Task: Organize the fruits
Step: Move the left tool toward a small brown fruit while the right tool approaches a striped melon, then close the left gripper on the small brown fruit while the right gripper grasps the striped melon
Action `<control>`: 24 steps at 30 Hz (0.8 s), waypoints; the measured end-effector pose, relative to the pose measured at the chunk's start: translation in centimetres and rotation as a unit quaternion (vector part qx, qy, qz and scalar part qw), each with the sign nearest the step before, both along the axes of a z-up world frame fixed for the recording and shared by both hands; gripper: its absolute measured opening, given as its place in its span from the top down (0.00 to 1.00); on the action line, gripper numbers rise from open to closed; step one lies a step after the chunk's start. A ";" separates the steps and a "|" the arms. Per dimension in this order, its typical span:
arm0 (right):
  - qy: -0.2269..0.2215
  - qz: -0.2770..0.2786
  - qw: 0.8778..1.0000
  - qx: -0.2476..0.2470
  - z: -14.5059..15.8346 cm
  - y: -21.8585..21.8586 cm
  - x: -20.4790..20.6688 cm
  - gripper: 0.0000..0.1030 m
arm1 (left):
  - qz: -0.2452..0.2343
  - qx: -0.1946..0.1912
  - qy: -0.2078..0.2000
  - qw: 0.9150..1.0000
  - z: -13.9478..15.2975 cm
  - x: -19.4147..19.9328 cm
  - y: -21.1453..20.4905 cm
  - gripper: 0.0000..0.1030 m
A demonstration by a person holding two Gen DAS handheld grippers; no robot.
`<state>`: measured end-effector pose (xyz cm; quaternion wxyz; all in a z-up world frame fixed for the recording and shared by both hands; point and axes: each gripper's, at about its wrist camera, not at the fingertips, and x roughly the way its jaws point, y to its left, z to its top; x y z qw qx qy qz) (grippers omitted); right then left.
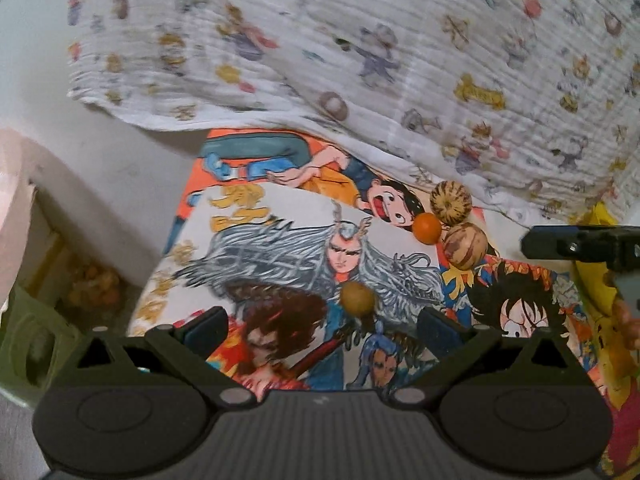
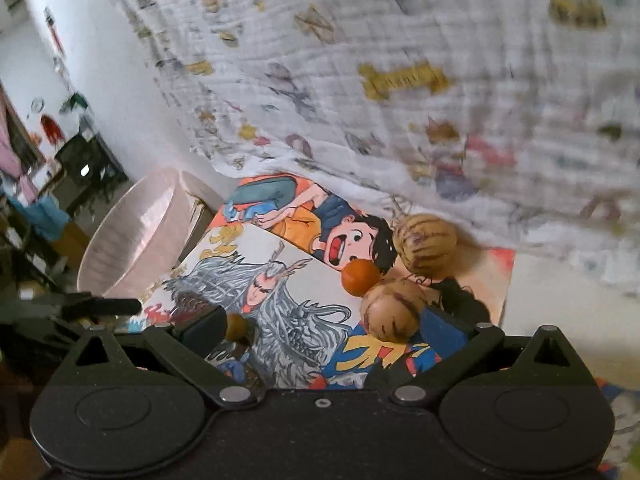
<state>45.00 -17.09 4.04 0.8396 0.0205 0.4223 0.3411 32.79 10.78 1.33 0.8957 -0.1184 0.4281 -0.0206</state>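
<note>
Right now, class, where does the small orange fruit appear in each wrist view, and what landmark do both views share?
Left wrist: small orange fruit right of centre, between two striped melons.
Right wrist: just right of centre, between the same melons.
Shared landmark: the shouting cartoon boy's face beside it.

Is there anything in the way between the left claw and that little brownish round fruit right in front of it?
Nothing visible blocks it. The small brown fruit lies alone on the cartoon-printed mat, just ahead of the open left gripper. The orange fruit and the two striped fruits sit farther back to the right.
</note>
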 end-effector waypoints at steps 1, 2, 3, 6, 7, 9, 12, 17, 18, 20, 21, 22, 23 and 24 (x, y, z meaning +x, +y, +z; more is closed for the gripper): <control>-0.001 -0.003 1.000 0.000 -0.4 0.1 0.3 0.01 | -0.004 0.003 -0.001 1.000 -0.3 0.3 -0.3 0.01; -0.004 -0.003 1.000 0.000 -0.8 0.2 0.5 0.01 | -0.009 0.007 -0.002 1.000 -0.6 0.7 -0.6 0.01; -0.006 -0.002 1.000 -0.003 -1.2 0.4 0.7 0.01 | -0.014 0.014 -0.002 1.000 -1.0 1.1 -1.0 0.01; -0.011 0.000 1.000 -0.016 -2.2 0.6 1.3 0.01 | -0.024 0.034 -0.005 0.999 -1.9 1.9 -1.8 0.01; -0.014 0.000 1.000 -0.021 -2.5 0.7 1.4 0.01 | -0.028 0.037 -0.005 0.999 -2.2 2.1 -2.0 0.01; -0.017 0.001 0.999 -0.028 -3.0 0.8 1.7 0.02 | -0.033 0.038 -0.004 0.999 -2.7 2.4 -2.4 0.01; -0.022 0.004 0.999 -0.039 -3.8 1.0 1.9 0.04 | -0.038 0.037 -0.008 0.999 -3.1 2.6 -2.6 0.02; -0.016 0.003 0.999 -0.029 -5.1 1.4 2.1 0.08 | -0.048 0.038 -0.011 0.998 -3.7 3.0 -3.2 0.11; -0.015 0.002 0.999 -0.028 -5.3 1.5 2.1 0.08 | -0.050 0.039 -0.012 0.998 -3.8 3.0 -3.4 0.12; -0.025 0.000 0.999 -0.035 -5.6 1.8 2.0 0.08 | -0.052 0.042 -0.015 0.998 -3.9 3.0 -3.6 0.15; -0.029 0.000 0.999 -0.038 -5.7 1.9 2.0 0.10 | -0.053 0.044 -0.016 0.997 -3.9 3.0 -3.7 0.17; -0.031 -0.002 0.999 -0.040 -5.8 1.9 1.9 0.11 | -0.054 0.046 -0.018 0.997 -4.0 3.0 -3.8 0.19; -0.032 -0.003 0.999 -0.042 -5.8 2.0 1.9 0.12 | -0.053 0.047 -0.018 0.997 -4.0 3.1 -3.8 0.22; -0.034 -0.005 0.998 -0.045 -5.9 2.0 1.9 0.14 | -0.052 0.047 -0.019 0.997 -4.0 3.1 -3.8 0.23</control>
